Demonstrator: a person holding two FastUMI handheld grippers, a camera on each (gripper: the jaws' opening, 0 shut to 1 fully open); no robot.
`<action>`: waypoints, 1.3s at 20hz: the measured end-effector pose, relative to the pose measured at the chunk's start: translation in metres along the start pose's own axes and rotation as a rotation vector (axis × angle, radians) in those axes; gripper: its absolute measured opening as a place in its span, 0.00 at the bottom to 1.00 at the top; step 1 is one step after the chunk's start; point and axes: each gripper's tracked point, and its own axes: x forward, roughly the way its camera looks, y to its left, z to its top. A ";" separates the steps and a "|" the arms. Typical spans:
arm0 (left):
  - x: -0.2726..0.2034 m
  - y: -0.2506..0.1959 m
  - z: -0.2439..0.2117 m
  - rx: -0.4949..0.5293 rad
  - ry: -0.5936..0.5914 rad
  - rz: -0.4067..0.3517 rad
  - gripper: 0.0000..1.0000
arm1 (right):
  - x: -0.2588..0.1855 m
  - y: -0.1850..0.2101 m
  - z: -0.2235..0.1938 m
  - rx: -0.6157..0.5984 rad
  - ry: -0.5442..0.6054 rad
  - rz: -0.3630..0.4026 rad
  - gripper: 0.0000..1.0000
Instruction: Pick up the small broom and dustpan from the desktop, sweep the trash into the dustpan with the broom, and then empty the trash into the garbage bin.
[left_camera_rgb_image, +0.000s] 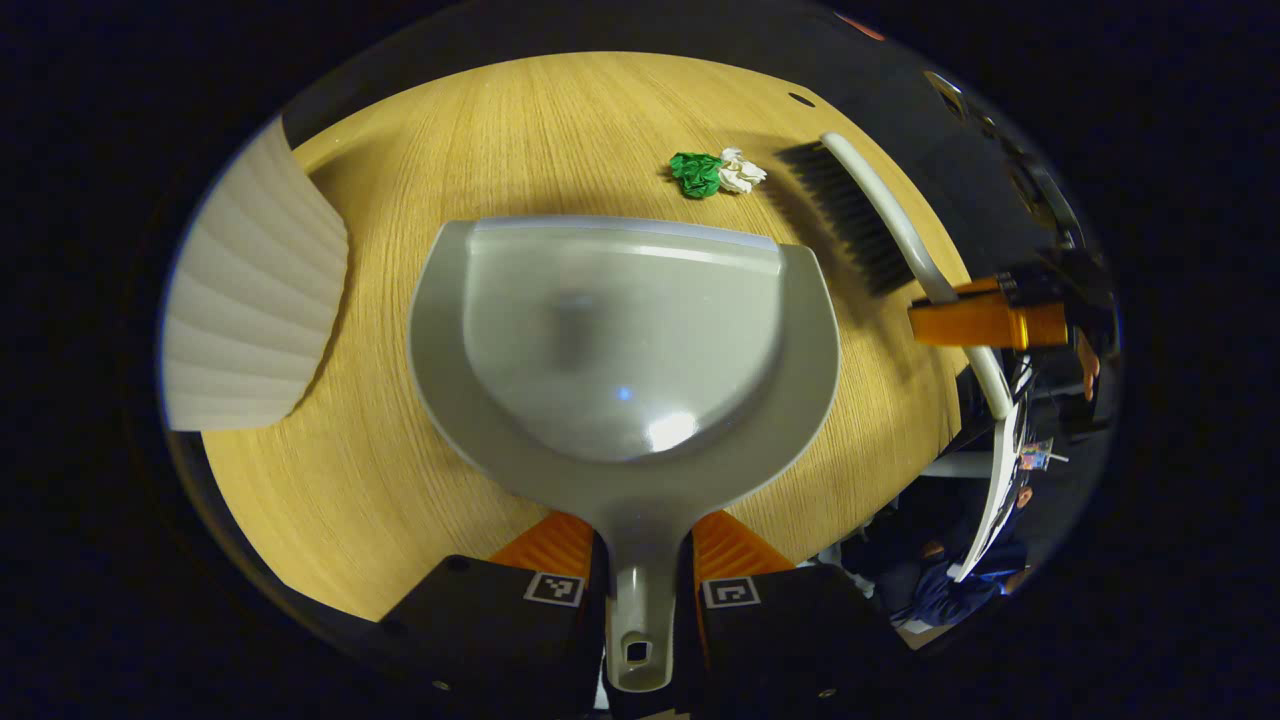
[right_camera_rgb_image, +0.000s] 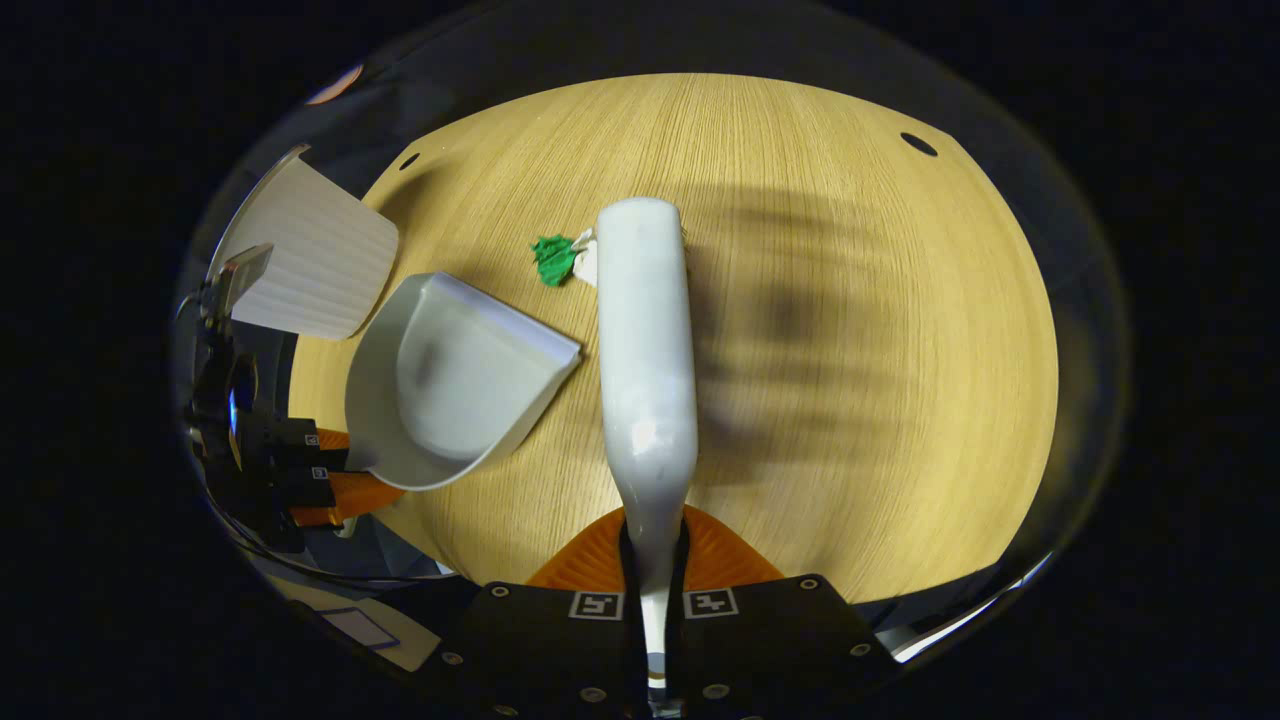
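My left gripper (left_camera_rgb_image: 640, 560) is shut on the handle of a grey dustpan (left_camera_rgb_image: 625, 340), whose front lip rests on the wooden table (left_camera_rgb_image: 420, 170). Beyond the lip lie a green paper ball (left_camera_rgb_image: 696, 174) and a white paper ball (left_camera_rgb_image: 741, 171), touching each other. To the right of them is the broom (left_camera_rgb_image: 880, 215), with black bristles and a white back, held by the right gripper (left_camera_rgb_image: 985, 322). In the right gripper view my right gripper (right_camera_rgb_image: 652, 555) is shut on the white broom (right_camera_rgb_image: 646, 350); the green ball (right_camera_rgb_image: 552, 259) sits at its far end, with the dustpan (right_camera_rgb_image: 450, 380) and left gripper (right_camera_rgb_image: 330, 470) at the left.
A white ribbed garbage bin (left_camera_rgb_image: 250, 310) stands at the table's left side, close to the dustpan; it is also in the right gripper view (right_camera_rgb_image: 310, 265). The table (right_camera_rgb_image: 850, 330) has open wood to the broom's right and small holes near its far edge.
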 end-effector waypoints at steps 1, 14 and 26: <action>-0.001 0.001 0.002 0.031 0.007 0.003 0.29 | 0.001 -0.005 0.011 -0.017 0.003 -0.015 0.07; -0.007 0.002 0.030 0.234 0.037 0.008 0.29 | 0.033 -0.001 0.080 -0.317 0.153 -0.012 0.07; -0.005 -0.002 0.033 0.218 0.018 0.013 0.28 | 0.033 0.055 0.063 -0.672 0.298 0.160 0.07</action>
